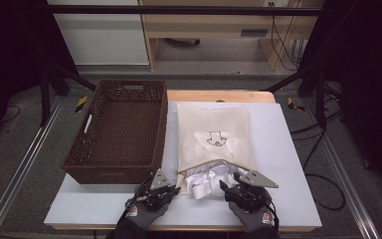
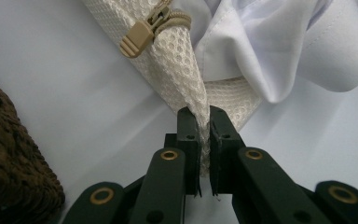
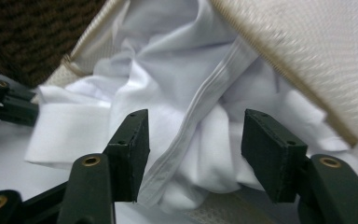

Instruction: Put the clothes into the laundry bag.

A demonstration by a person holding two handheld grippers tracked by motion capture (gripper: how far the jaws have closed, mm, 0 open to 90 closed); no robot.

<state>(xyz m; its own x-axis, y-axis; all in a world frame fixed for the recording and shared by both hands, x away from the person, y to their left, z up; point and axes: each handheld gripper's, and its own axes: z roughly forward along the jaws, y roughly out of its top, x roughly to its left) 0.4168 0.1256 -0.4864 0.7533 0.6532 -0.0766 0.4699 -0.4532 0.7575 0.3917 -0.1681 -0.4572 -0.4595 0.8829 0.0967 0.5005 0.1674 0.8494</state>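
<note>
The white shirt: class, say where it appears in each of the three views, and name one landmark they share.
High view: white shirt bottom centre, spilling from the mesh bag.
Left gripper view: upper right, beside the bag's pinched corner.
Right gripper view: centre, behind the open jaws.
Shared landmark: the mesh bag.

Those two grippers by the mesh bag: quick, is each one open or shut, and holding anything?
Left gripper: shut on the mesh bag's corner.
Right gripper: open, holding nothing; the white garment lies between its jaws.
</note>
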